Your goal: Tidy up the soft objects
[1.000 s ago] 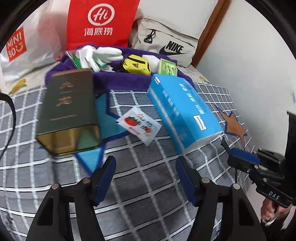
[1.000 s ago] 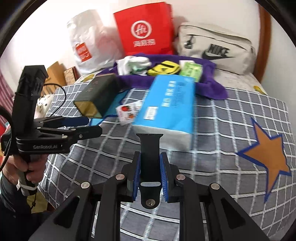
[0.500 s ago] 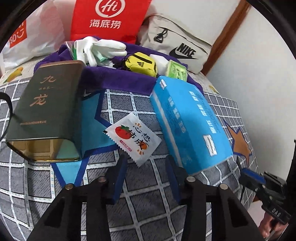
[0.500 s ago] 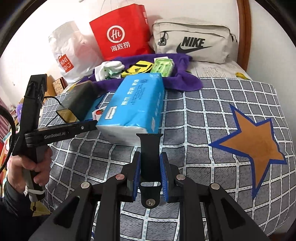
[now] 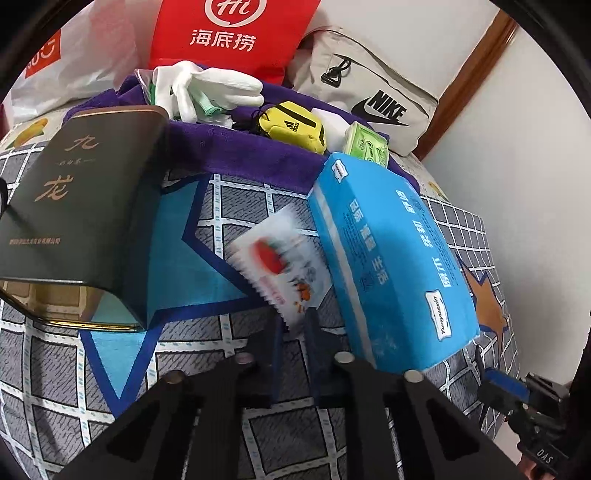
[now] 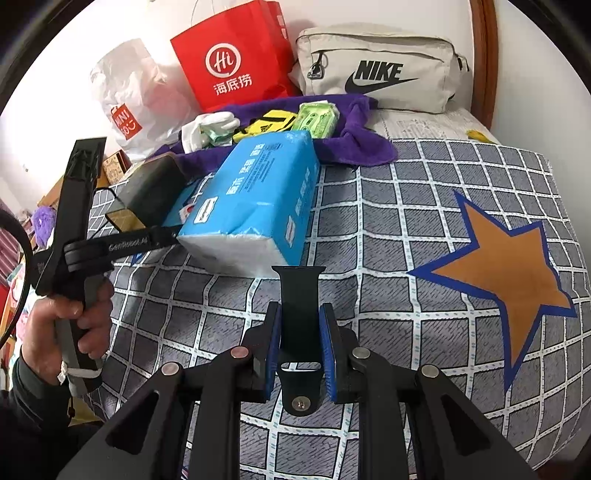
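My left gripper [image 5: 295, 325] is shut on the near corner of a small white snack packet with a tomato picture [image 5: 284, 267], which looks blurred and slightly lifted off the checked bedspread. A blue tissue pack [image 5: 388, 258] lies just right of it; it also shows in the right wrist view [image 6: 255, 199]. My right gripper [image 6: 301, 332] is shut on a black watch strap [image 6: 299, 295] held upright above the bed. A purple towel [image 6: 354, 144] at the back carries white gloves [image 5: 207, 86], a yellow pouch [image 5: 295, 127] and a green wipes pack [image 5: 367, 146].
A dark green tin box [image 5: 77, 206] lies left of the packet. A red paper bag [image 5: 229, 33], a white plastic bag [image 6: 129, 99] and a beige Nike bag [image 6: 384, 70] stand at the headboard. An orange star [image 6: 506, 273] marks the bedspread at right.
My left gripper moved forward to the snack packet and closed on its near corner. My right gripper, still holding the strap, stayed near the bed's front.
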The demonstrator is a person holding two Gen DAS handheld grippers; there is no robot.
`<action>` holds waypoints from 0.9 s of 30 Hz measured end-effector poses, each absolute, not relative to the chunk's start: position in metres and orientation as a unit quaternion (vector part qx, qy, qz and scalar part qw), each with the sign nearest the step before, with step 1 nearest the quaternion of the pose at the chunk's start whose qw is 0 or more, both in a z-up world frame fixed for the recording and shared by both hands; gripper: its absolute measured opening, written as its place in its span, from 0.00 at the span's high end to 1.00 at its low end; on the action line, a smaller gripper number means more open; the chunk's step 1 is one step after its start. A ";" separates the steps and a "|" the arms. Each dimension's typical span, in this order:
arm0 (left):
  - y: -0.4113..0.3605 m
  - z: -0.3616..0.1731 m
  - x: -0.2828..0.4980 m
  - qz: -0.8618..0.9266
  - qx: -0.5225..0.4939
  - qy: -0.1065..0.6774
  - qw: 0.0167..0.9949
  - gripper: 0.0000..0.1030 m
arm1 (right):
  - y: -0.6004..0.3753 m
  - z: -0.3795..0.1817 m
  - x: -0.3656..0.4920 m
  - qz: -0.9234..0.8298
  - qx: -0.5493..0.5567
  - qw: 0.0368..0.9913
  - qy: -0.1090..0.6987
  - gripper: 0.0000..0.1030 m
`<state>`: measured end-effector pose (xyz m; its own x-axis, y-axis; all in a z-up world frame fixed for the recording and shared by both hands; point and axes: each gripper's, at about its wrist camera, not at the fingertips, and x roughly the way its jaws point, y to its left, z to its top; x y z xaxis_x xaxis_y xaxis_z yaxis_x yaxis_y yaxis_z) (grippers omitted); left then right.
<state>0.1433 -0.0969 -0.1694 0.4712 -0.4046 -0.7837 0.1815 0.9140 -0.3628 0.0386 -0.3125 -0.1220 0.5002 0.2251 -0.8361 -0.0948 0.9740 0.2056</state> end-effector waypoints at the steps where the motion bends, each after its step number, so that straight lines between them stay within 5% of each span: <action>1: -0.096 -0.169 0.143 -0.173 -0.118 0.483 0.850 0.91 | -0.312 -0.122 0.038 0.093 0.066 0.863 0.492 0.80; 27: -0.055 -0.108 0.112 -0.176 -0.097 0.423 0.883 0.97 | -0.284 -0.083 0.036 0.110 0.047 0.883 0.455 0.80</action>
